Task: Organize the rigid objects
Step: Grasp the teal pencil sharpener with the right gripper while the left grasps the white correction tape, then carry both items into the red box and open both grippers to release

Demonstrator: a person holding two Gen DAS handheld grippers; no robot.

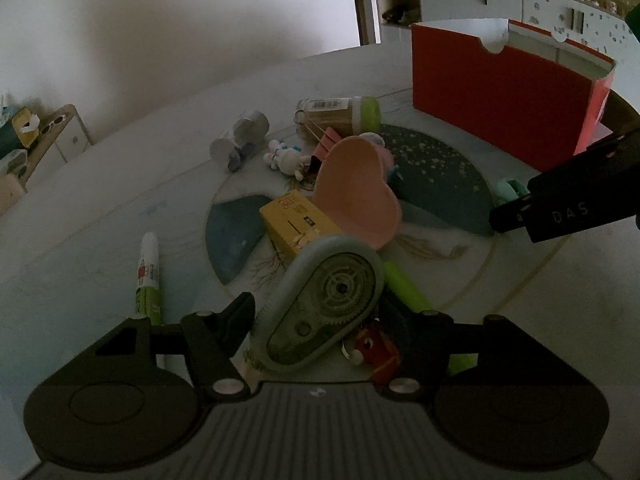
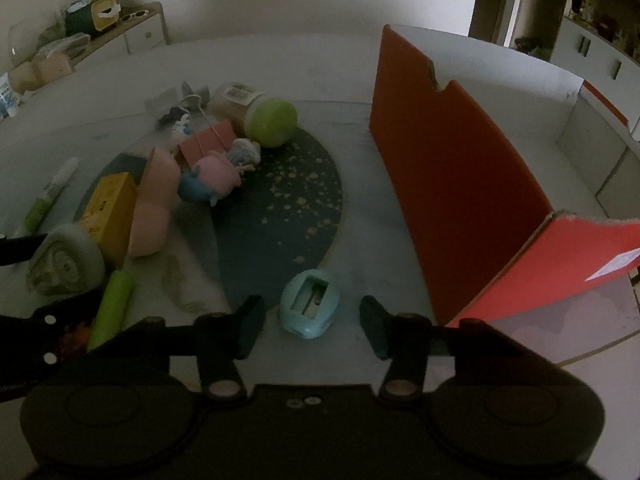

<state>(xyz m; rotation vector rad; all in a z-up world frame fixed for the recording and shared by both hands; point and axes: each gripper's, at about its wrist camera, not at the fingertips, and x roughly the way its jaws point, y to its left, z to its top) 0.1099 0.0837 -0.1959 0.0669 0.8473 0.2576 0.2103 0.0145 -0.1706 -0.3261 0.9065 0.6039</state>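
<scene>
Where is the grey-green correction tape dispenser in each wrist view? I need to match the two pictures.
Left wrist: the correction tape dispenser sits bottom centre, between the left tongs, against the yellow box.
Right wrist: the dispenser lies at the far left edge, well left of the right tongs.
Shared landmark: the red cardboard box, right of the pile in both.

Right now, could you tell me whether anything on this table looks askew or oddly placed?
Yes. The toothpick jar lies on its side behind the pile, and the pink heart-shaped dish is tipped up on edge against the yellow box rather than sitting flat. Nothing looks spilled or broken.
</scene>
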